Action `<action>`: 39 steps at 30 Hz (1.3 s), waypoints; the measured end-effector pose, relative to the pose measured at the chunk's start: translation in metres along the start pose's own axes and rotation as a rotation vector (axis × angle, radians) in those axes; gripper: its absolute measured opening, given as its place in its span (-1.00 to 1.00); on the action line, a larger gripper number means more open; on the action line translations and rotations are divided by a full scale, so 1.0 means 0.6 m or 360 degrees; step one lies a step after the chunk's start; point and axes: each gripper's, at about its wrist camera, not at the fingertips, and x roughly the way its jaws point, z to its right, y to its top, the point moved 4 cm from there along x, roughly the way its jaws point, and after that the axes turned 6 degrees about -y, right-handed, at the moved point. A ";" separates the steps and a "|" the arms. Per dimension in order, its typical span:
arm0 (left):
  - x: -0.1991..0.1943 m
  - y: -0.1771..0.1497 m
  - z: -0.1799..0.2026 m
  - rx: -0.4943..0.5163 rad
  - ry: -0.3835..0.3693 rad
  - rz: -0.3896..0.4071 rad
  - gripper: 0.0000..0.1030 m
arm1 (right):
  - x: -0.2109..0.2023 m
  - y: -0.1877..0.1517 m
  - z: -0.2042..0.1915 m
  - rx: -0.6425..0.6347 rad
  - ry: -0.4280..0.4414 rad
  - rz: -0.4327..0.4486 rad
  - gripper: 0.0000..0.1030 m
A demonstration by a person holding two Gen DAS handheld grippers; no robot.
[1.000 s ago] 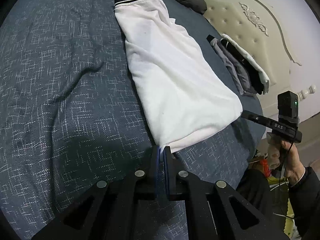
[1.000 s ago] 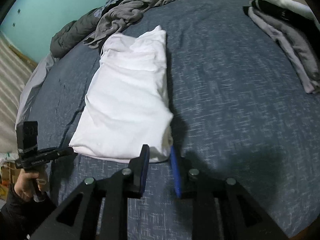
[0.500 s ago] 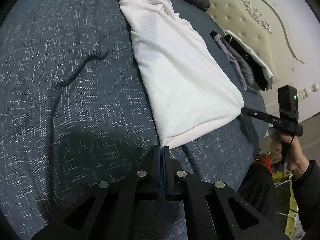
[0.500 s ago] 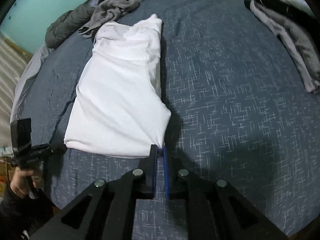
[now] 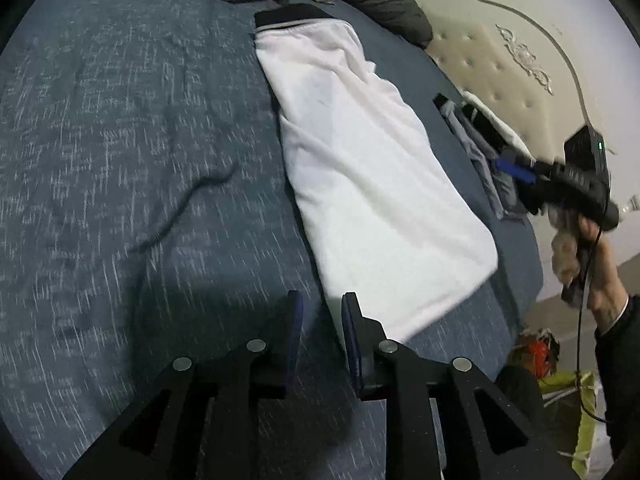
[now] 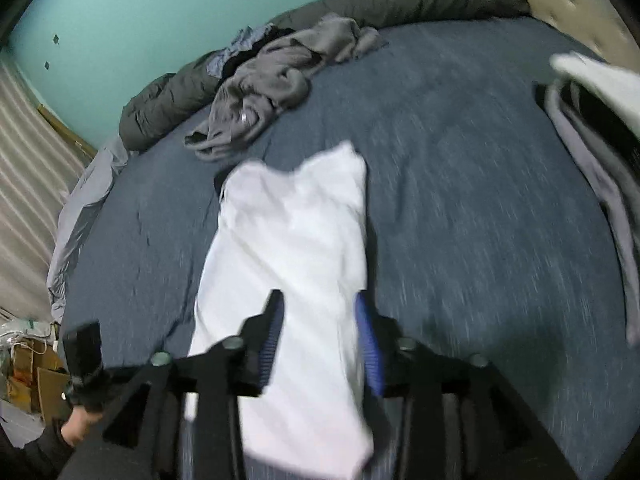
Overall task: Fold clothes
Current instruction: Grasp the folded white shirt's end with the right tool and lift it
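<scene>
the folded white garment (image 5: 360, 184) lay lengthwise on the blue bed (image 5: 120, 140), a grey clothes heap (image 6: 272, 80) beyond it. the left gripper (image 5: 320, 300) hung released at the garment's near corner. the right gripper (image 6: 318, 304) hovered over the garment, jaws parted and empty.

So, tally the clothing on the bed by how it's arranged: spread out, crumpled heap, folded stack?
Spread out flat: 1, the white garment
Crumpled heap: 1, the grey clothes pile
Folded stack: 1, by the headboard
Total: 3 groups
</scene>
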 end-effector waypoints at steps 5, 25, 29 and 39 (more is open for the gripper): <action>0.010 0.021 -0.005 0.0024 0.0047 0.0029 -0.58 | 0.070 0.075 -0.030 -0.0179 -0.0070 -0.0018 -0.26; 0.047 0.024 -0.010 0.0120 0.0097 -0.0031 -0.57 | 0.269 0.140 -0.072 -0.0568 -0.0231 -0.0216 -0.91; 0.049 0.023 -0.014 0.0111 0.0090 -0.0033 -0.57 | 0.248 0.150 -0.070 -0.0553 -0.0229 -0.0103 -0.95; 0.050 0.016 -0.021 0.0125 0.0099 -0.0037 -0.57 | 0.264 0.179 -0.025 -0.0401 -0.0462 -0.0045 -0.95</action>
